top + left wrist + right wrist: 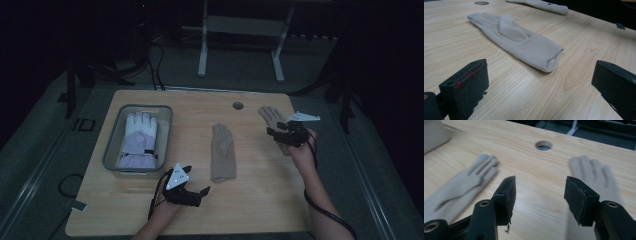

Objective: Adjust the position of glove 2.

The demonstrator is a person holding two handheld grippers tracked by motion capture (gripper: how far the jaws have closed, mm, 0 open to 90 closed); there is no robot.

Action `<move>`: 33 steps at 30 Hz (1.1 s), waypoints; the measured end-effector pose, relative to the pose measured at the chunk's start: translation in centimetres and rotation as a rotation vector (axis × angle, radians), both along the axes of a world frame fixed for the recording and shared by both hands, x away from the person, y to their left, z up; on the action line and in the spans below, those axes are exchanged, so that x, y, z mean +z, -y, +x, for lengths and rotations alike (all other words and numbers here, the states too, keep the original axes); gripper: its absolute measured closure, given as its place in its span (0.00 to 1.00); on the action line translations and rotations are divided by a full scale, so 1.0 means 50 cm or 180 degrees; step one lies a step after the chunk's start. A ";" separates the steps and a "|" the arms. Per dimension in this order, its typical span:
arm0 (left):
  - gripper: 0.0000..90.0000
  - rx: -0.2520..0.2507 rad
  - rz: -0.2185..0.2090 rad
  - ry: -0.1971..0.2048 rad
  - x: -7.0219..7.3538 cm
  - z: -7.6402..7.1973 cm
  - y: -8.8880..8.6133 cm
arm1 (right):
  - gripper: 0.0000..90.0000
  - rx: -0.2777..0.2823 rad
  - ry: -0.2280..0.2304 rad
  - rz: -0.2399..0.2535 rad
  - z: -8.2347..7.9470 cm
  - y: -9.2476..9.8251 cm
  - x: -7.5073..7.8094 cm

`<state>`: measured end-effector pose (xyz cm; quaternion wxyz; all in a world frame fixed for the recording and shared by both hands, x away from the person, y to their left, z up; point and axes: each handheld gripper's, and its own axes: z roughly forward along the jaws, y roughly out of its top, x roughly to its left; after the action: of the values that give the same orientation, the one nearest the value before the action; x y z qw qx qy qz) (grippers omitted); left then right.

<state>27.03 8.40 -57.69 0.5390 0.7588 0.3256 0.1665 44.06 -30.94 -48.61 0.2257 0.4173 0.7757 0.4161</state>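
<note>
Left claw (197, 187) wide, empty, near counter (260, 210) front edge; middle glove (222, 152) cuff faces it. My right claw (281, 131) part-open over right-edge glove (269, 116).

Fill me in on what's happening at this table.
A person works at a wooden table with a gripper in each hand. The right gripper, jaws open and empty, hovers over a beige glove near the table's right edge. The left gripper, also open and empty, sits near the front edge, facing the cuff of a second beige glove lying flat mid-table. A white glove already lies in the grey bin on the left.
</note>
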 end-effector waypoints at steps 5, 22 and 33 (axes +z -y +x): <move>0.01 -0.0016 -0.0001 -0.0015 0.000 0.001 0.000 | 0.52 -0.0149 -0.0167 0.0051 0.035 0.056 -0.023; 0.01 -0.0015 -0.0060 -0.0014 -0.001 0.001 -0.003 | 0.45 -0.0338 -0.0241 -0.0066 0.137 0.123 -0.059; 0.01 -0.0039 -0.0070 -0.0029 -0.001 0.001 -0.004 | 0.46 -0.0238 -0.0433 -0.0270 0.162 0.109 -0.132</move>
<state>27.08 8.60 -57.73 0.5468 0.7556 0.3252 0.1562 52.16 -36.37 -55.22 0.2053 0.4634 0.7901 0.3449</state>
